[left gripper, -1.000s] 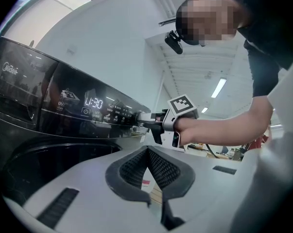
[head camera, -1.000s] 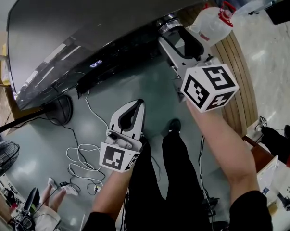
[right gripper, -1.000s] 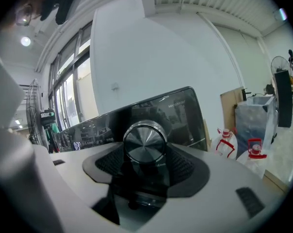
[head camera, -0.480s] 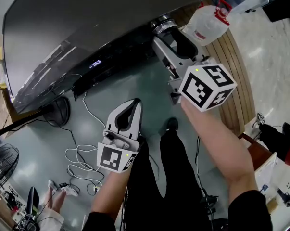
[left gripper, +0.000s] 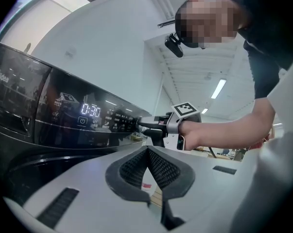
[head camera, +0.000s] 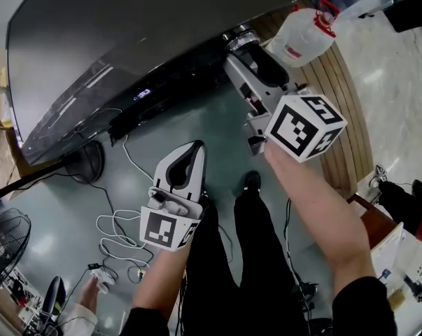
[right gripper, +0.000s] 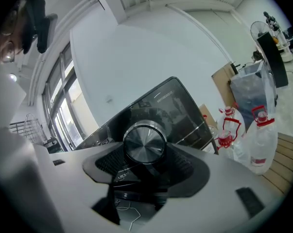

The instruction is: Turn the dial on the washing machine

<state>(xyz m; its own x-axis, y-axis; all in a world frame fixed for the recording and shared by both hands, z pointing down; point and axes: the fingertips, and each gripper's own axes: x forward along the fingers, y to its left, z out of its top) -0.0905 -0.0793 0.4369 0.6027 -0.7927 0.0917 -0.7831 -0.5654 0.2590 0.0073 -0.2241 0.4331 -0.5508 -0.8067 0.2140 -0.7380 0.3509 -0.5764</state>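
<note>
- The washing machine's (head camera: 127, 40) dark front panel carries "Midea" (left gripper: 1, 76) at its left end, and a lit display (left gripper: 90, 109) reads "0:30"; the print beside the dial is too small to read.
- The dial (right gripper: 145, 141), round with a brushed silver face, sits toward the panel's right end; its axis points straight out of the panel.
- The right gripper (head camera: 244, 47) has both jaws clamped on the dial's rim.
- The left gripper (head camera: 194, 152) hangs below the panel's front edge, its jaws pressed together and empty.
- White jugs (right gripper: 260, 140) with red caps stand beyond the machine's right corner.
</note>
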